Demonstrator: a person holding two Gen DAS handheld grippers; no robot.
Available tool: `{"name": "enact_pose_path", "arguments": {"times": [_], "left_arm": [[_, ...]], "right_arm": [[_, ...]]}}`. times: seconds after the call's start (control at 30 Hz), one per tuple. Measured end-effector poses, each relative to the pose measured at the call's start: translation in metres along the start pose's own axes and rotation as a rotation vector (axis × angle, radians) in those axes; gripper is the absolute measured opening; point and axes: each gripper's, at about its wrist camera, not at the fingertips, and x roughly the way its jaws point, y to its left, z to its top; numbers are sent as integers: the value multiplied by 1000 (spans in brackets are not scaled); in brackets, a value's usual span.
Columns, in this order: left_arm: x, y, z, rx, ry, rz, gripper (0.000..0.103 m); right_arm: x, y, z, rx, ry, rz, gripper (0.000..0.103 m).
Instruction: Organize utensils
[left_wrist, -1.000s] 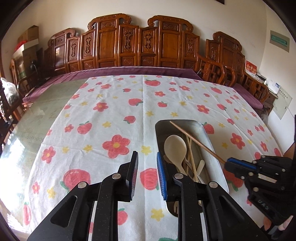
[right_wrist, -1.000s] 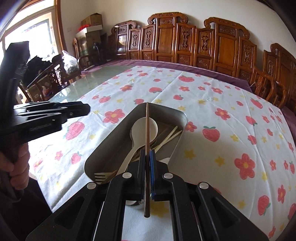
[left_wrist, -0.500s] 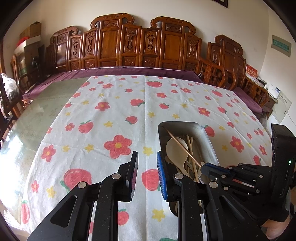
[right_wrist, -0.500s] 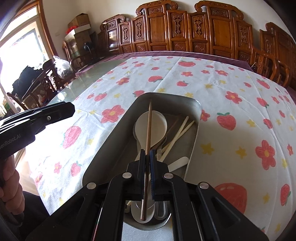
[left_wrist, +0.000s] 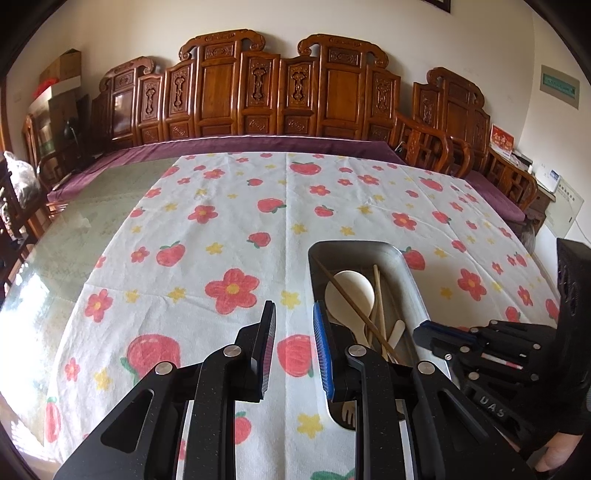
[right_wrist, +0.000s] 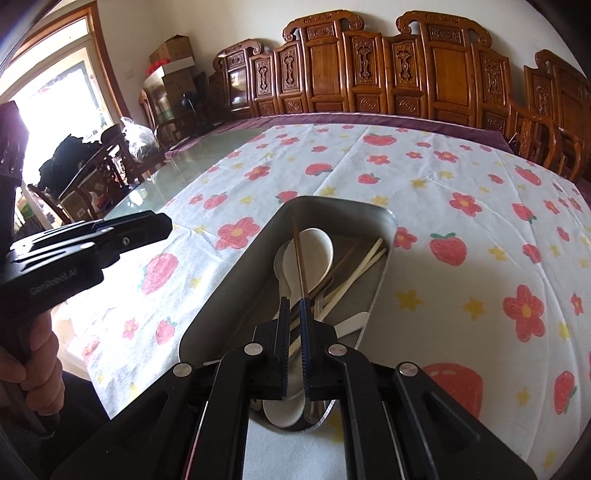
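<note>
A metal tray lies on the flowered cloth and holds a pale spoon, pale chopsticks and a small fork. My right gripper hangs low over the tray's near half, shut on a brown chopstick. The chopstick slants down across the spoon, its far tip by the tray's far wall. My left gripper is left of the tray above the cloth, open with nothing between its fingers.
The flowered cloth covers part of a glass-topped table. Carved wooden chairs line the far side. A hand grips the left gripper's handle at the table's near left edge.
My right gripper has come closer over the tray and sunk, so the brown chopstick now slants down inside it. The left gripper has kept still.
</note>
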Motion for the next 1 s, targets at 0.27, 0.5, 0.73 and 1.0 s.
{"name": "enact_pose_path", "arguments": {"times": [0.27, 0.5, 0.73, 1.0], "left_arm": [[-30, -31, -3, 41, -31, -10, 31], [-65, -63, -15, 87, -56, -23, 65], [-90, -87, -25, 124, -61, -27, 95], [-116, -100, -39, 107, -51, -38, 95]], "right_arm": [[-67, -9, -10, 14, -78, -71, 29], [-129, -20, -29, 43, -146, -138, 64], [-183, -29, -49, 82, -211, -209, 96], [-229, -31, -70, 115, -244, -287, 100]]}}
